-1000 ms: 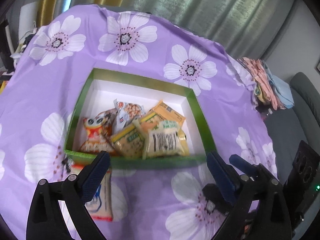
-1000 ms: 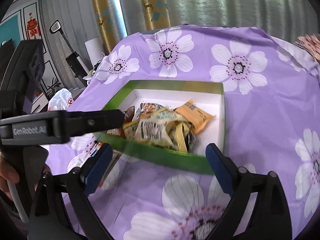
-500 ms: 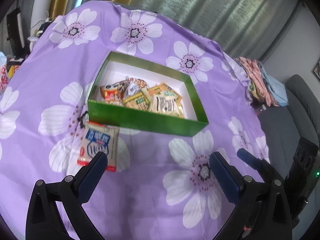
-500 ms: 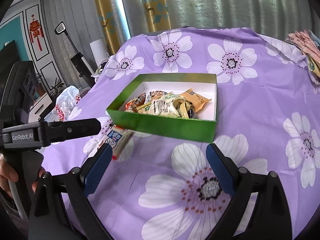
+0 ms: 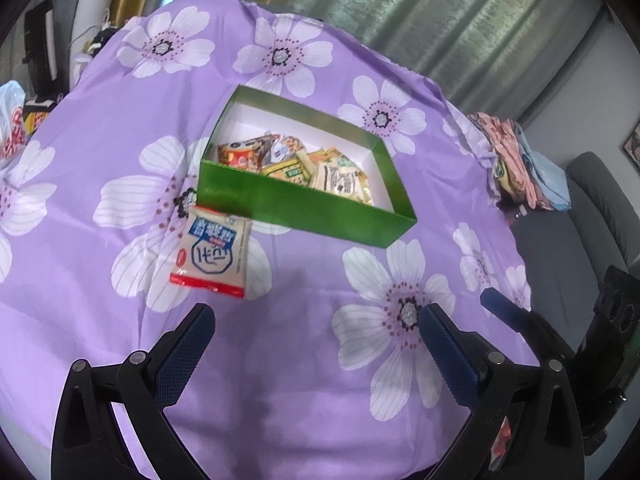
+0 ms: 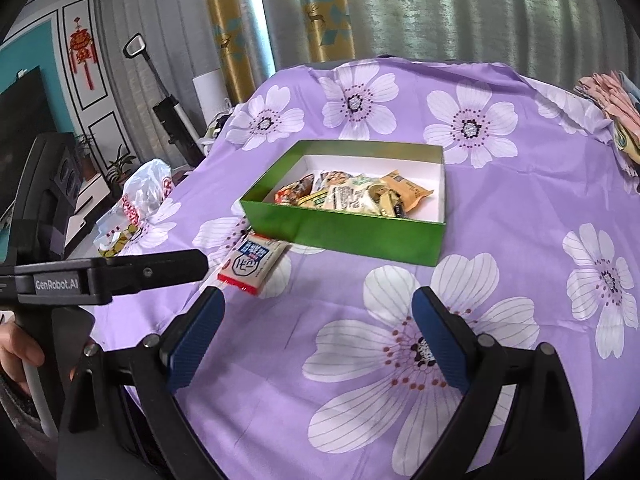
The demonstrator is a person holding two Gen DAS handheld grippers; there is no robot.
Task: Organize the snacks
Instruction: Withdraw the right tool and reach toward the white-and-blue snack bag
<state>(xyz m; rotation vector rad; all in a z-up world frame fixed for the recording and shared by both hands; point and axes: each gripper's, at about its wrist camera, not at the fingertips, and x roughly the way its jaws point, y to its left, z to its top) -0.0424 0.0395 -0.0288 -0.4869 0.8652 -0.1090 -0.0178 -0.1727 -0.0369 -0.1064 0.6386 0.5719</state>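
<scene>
A green box [image 5: 304, 206] [image 6: 348, 234] with a white inside sits mid-table, holding several snack packets [image 5: 316, 170] [image 6: 352, 196] heaped toward its near-left side. One white packet with a red edge and blue print [image 5: 212, 252] [image 6: 252, 262] lies flat on the cloth just outside the box's near-left corner. My left gripper [image 5: 316, 320] is open and empty, well back from both. My right gripper [image 6: 318, 304] is likewise open and empty, near the table's front. The left gripper's body [image 6: 104, 274] shows at the left of the right wrist view.
A purple flowered cloth [image 5: 120, 120] [image 6: 520, 240] covers the round table. Folded fabrics [image 5: 520, 164] [image 6: 612, 108] lie at its far right edge. A plastic bag [image 6: 140, 200] sits off the left edge, a grey sofa [image 5: 592, 208] to the right.
Both grippers have pulled back and up from the box, so the box looks smaller and the white packet outside it is now fully in view. Both stayed open.
</scene>
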